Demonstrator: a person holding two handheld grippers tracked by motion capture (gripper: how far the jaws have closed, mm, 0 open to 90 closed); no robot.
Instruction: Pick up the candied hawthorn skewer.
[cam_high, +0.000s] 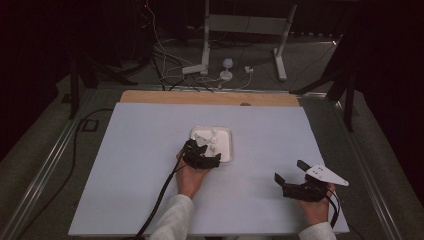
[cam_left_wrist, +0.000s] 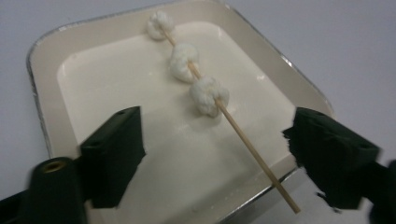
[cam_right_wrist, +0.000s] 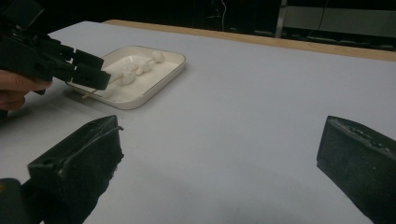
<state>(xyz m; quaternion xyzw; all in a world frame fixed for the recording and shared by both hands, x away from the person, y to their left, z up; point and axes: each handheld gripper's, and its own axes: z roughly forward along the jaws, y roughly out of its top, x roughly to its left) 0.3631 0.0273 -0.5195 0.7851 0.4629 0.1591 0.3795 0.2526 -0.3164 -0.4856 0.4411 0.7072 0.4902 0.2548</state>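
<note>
A wooden skewer (cam_left_wrist: 243, 135) with three white marshmallows (cam_left_wrist: 208, 95) lies slanted in a shallow cream tray (cam_left_wrist: 46, 60); its bare end sticks out over the tray's near rim. My left gripper (cam_left_wrist: 212, 130) hovers over the near part of the tray, jaws apart on either side of the stick and not touching it. In the high view the tray (cam_high: 226, 145) sits mid-table with the left gripper (cam_high: 202, 150) at its near-left corner. My right gripper (cam_high: 290, 170) rests open and empty at the table's near right. The right gripper view shows its jaws (cam_right_wrist: 222, 140) wide apart, and the tray (cam_right_wrist: 159, 84) farther off.
A white sheet (cam_high: 150, 190) covers the table, with a wooden strip (cam_high: 210, 97) along the far edge. Behind the table are cables and a white stand frame (cam_high: 245, 25) on the floor. The left gripper's cable (cam_high: 160, 200) trails toward the near edge.
</note>
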